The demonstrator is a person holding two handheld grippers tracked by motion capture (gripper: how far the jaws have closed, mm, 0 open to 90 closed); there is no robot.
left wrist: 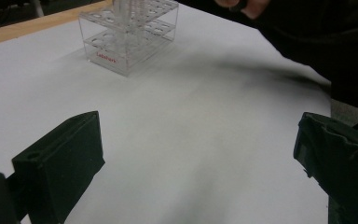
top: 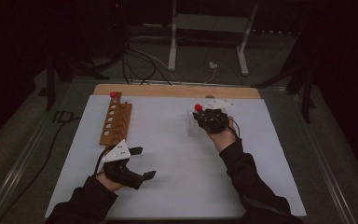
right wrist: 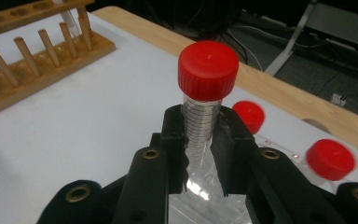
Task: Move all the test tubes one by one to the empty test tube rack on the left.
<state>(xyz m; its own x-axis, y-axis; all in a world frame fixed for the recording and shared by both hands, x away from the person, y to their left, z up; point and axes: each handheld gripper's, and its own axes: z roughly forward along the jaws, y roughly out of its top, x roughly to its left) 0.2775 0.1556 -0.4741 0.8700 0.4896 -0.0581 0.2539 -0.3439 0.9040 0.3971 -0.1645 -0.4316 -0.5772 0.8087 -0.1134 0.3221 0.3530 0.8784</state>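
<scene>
My right gripper (right wrist: 200,126) is shut on a clear red-capped tube (right wrist: 205,88), held upright above the clear plastic rack (top: 195,125). In the high view that right gripper (top: 204,115) hovers over the rack with the tube's red cap (top: 198,108) showing. Two more red-capped tubes (right wrist: 248,115) (right wrist: 331,159) stand in the rack below. A wooden rack (top: 115,122) with holes and pegs lies at the left, one red-capped tube (top: 113,95) at its far end. My left gripper (top: 140,163) rests open near the front left, with nothing between its fingers (left wrist: 60,163).
A white sheet (top: 168,158) covers the table, with a bare wooden strip (top: 177,90) along the far edge. Cables and a metal stand (top: 205,28) lie on the floor beyond. The clear rack (left wrist: 128,37) stands far ahead in the left gripper view.
</scene>
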